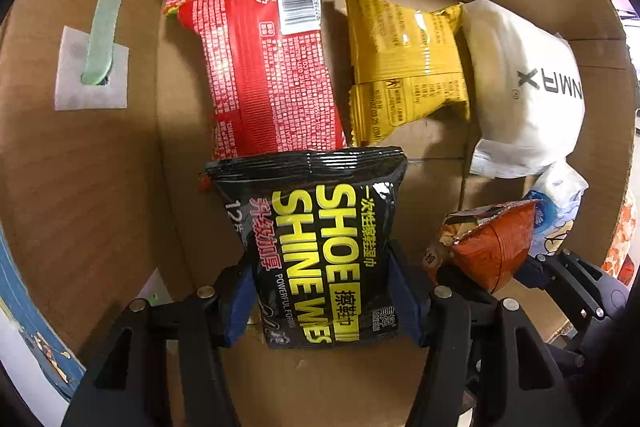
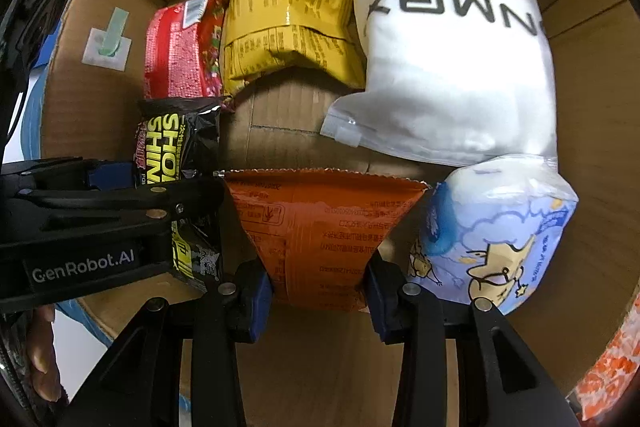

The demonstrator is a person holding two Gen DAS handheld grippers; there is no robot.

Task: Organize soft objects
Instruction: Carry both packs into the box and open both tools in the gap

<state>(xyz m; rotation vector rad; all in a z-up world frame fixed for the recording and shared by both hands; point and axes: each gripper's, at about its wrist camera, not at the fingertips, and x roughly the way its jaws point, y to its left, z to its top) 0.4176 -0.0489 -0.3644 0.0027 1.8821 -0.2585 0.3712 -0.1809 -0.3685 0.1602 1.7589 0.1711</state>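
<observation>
Left gripper (image 1: 326,301) pinches the black shoe-shine wipes pack (image 1: 320,247); right gripper (image 2: 320,291) pinches the orange snack bag (image 2: 316,227) inside the cardboard box (image 2: 580,107).

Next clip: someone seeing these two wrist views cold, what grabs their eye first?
Probably the black shoe-shine wipes packet with bold yellow lettering, clamped in the left gripper over the open brown cardboard box. Next, the crinkled orange snack bag pinched in the right gripper beside it. Behind lie a puffy white zip pouch at the right, and red and yellow packets along the back wall.
</observation>
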